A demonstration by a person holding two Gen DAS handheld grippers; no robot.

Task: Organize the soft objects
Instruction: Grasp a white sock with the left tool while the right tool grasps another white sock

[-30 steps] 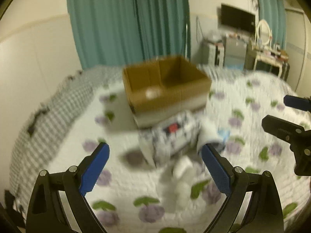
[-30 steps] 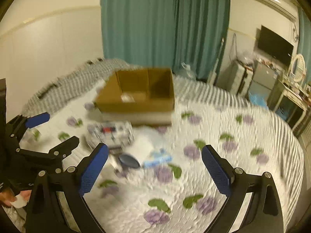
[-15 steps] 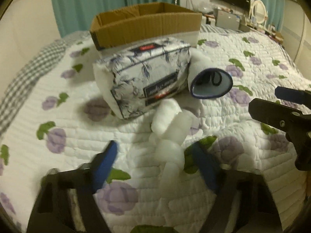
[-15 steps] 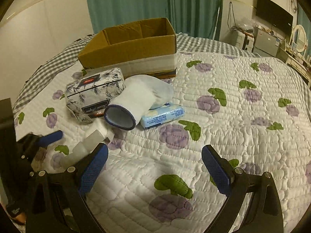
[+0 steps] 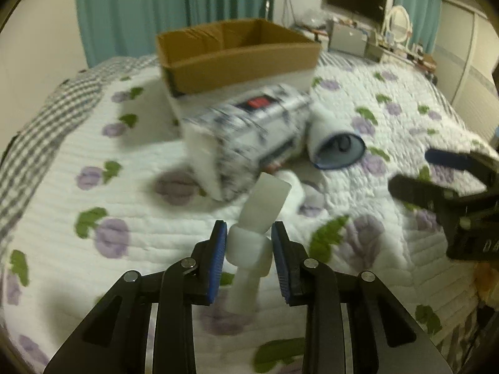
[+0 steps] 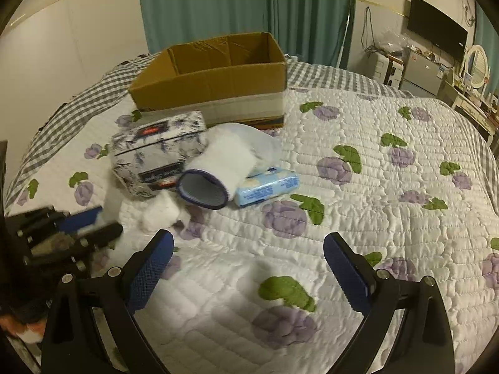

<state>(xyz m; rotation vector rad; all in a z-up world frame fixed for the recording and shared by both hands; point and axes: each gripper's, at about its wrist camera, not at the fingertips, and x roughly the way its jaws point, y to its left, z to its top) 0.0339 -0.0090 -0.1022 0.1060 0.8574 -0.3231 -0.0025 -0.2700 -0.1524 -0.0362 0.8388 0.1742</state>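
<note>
Since half a second ago the left gripper [image 5: 248,243] has closed in from a wide stance, and its blue pads now pinch a white soft bundle [image 5: 249,246] at a narrow waist, with the bundle's upper flap tilting up and away toward the floral tissue pack [image 5: 249,137]. The lower end of the bundle hangs down between the black arms of the tool (the left wrist view is smeared by motion, so whether it touches the quilt [image 5: 93,187] cannot be told).

The right gripper [image 6: 248,261] hovers low over the quilt with its jaws spread wide and nothing between them. In the left wrist view it shows at the right edge, well apart from the bundle.

On the quilt, the floral tissue pack lies on its side just in front of the cardboard box [image 6: 215,78], which stands open-topped near the grey checked blanket [image 6: 81,99]. A white slipper [image 6: 218,168] with a dark blue rim leans against the tissue pack, its opening facing the camera. A small light-blue tissue packet [image 6: 268,187] lies touching the slipper's right side. A white fluffy lump [image 6: 162,208] sits just beside the slipper's opening, in front of the tissue pack.

Teal curtains [image 6: 243,6] hang behind the box.
</note>
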